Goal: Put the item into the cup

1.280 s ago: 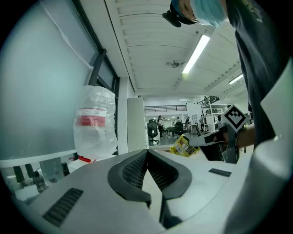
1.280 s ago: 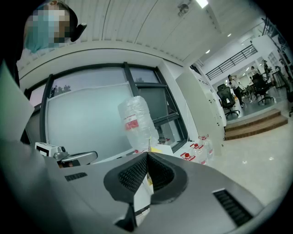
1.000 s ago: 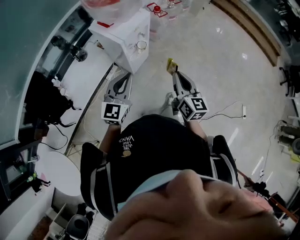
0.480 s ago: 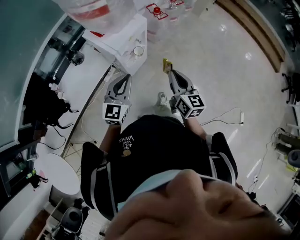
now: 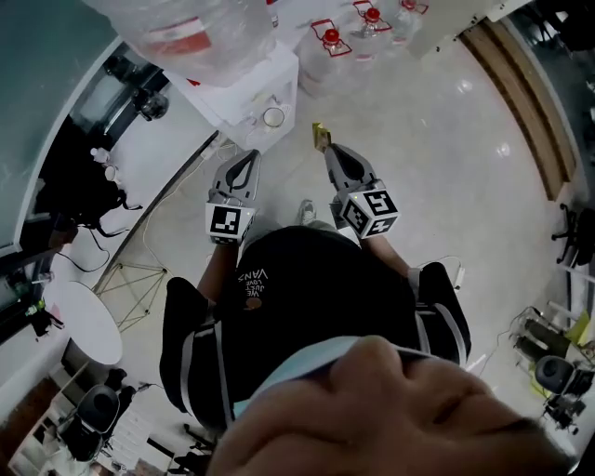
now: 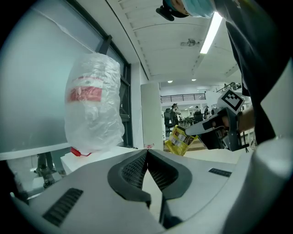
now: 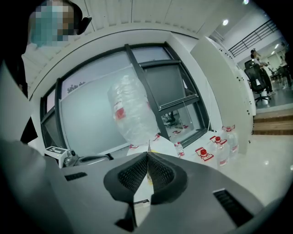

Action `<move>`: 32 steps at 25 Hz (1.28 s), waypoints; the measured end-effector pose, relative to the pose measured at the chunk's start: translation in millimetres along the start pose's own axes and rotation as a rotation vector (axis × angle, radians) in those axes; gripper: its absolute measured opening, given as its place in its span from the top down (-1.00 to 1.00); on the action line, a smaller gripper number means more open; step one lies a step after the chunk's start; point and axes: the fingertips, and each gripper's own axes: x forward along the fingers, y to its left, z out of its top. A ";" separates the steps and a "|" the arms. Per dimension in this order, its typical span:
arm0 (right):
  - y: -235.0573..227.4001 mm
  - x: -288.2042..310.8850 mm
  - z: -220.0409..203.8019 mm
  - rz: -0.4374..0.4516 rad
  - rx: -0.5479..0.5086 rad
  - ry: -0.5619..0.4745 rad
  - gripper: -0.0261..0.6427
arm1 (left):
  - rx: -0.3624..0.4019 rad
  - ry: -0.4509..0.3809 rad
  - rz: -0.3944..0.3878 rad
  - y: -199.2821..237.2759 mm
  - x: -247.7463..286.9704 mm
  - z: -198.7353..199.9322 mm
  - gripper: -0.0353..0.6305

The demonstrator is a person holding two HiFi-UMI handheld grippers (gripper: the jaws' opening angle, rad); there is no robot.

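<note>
A small clear cup [image 5: 273, 117] stands on a white stand [image 5: 244, 93] ahead of me. My right gripper [image 5: 328, 150] is shut on a yellow packet [image 5: 321, 137], held in the air to the right of the cup. In the left gripper view the packet [image 6: 179, 140] hangs from the right gripper [image 6: 211, 129]. In the right gripper view only its thin edge [image 7: 148, 149] shows between the closed jaws. My left gripper [image 5: 248, 158] is shut and empty, just short of the stand. Its jaws [image 6: 146, 154] meet with nothing between them.
A big clear plastic bag [image 5: 186, 28] with a red label sits on the stand behind the cup. Water bottles with red caps [image 5: 331, 45] stand on the floor beyond. A window wall [image 7: 105, 109] runs along the left. A round white table [image 5: 84, 321] is behind on the left.
The person has stepped forward: the stand and cup are nearer to both grippers. The right gripper still holds the yellow packet; the left stays shut.
</note>
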 end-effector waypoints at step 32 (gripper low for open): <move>-87.6 170.5 -125.6 -0.101 0.056 0.150 0.79 | 0.006 0.323 -0.165 63.7 131.3 -250.8 0.83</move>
